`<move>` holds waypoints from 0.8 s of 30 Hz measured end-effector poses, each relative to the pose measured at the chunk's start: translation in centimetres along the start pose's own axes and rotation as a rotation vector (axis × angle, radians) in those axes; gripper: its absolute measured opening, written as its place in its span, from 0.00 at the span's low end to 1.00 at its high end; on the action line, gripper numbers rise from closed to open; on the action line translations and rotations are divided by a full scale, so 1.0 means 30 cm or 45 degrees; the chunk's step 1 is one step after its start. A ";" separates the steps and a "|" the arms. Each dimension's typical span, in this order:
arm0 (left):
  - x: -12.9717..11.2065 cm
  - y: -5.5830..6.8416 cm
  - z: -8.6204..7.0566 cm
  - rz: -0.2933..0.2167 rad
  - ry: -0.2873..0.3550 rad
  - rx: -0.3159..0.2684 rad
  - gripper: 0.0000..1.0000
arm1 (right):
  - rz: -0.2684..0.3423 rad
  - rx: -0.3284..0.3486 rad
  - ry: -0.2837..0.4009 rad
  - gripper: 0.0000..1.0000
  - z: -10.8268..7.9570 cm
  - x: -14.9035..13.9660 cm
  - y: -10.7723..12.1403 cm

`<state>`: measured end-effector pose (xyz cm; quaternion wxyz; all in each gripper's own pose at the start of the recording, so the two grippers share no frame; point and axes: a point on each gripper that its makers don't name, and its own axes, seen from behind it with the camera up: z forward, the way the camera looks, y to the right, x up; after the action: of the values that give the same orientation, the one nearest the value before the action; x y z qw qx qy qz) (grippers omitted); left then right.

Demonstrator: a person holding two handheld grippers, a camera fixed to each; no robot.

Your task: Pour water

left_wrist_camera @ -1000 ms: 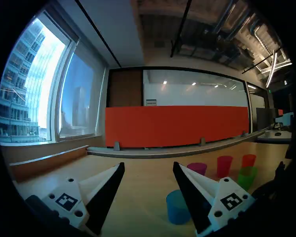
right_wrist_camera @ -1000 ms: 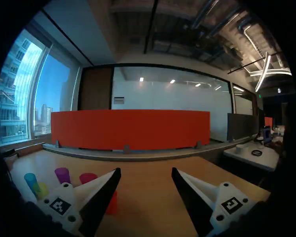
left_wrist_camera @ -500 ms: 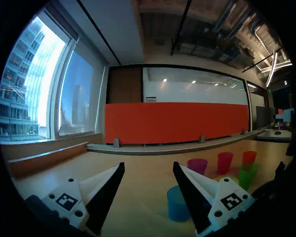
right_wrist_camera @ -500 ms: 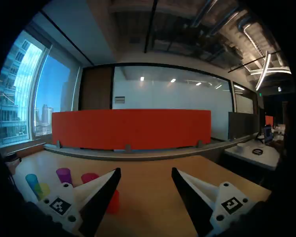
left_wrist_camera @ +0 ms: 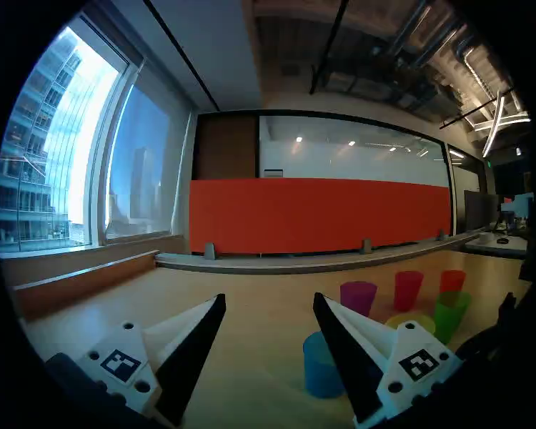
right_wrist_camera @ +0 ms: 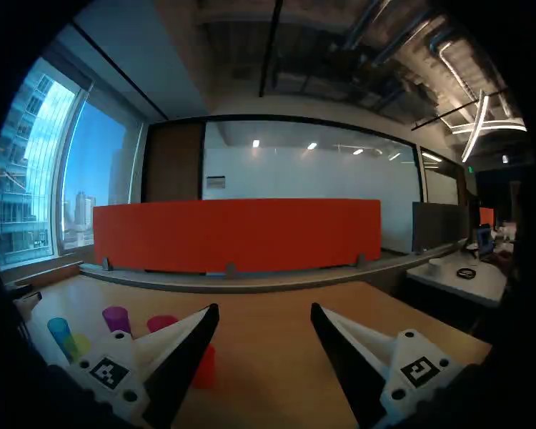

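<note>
Cups upright on bench, both tongs empty

Left tongs [left_wrist_camera: 269, 297]: spread wide, held nothing. Right tongs [right_wrist_camera: 264, 307]: the same. Blue translucent plastic cup [left_wrist_camera: 318, 366] stood upright on the pale wooden bench [left_wrist_camera: 268, 336], low and right of the left tongs, partly behind one finger. Red plastic cup [right_wrist_camera: 205, 366] stood upright, low and left of the right tongs.

Blue cup [left_wrist_camera: 318, 366] and yellow cup [left_wrist_camera: 411, 319] are sitting partly behind a left gripper [left_wrist_camera: 269, 294] finger [left_wrist_camera: 350, 350]; a right gripper [right_wrist_camera: 264, 306] finger [right_wrist_camera: 179, 365] is covering most of the red cup [right_wrist_camera: 206, 366].
</note>
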<state>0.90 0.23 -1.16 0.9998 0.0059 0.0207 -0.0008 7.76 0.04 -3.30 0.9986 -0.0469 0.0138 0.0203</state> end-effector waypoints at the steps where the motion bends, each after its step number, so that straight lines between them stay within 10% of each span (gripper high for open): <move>1: -0.003 0.001 0.001 0.000 -0.005 0.000 0.91 | 0.000 -0.001 0.000 0.99 -0.001 0.001 0.001; 24: -0.038 -0.004 0.024 0.001 -0.058 0.002 0.91 | 0.021 0.008 0.004 0.99 -0.008 -0.009 0.002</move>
<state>-0.23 0.10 -0.39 1.0000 0.0067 -0.0021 -0.0004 7.48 0.08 -3.53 0.9985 -0.0437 0.0159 0.0284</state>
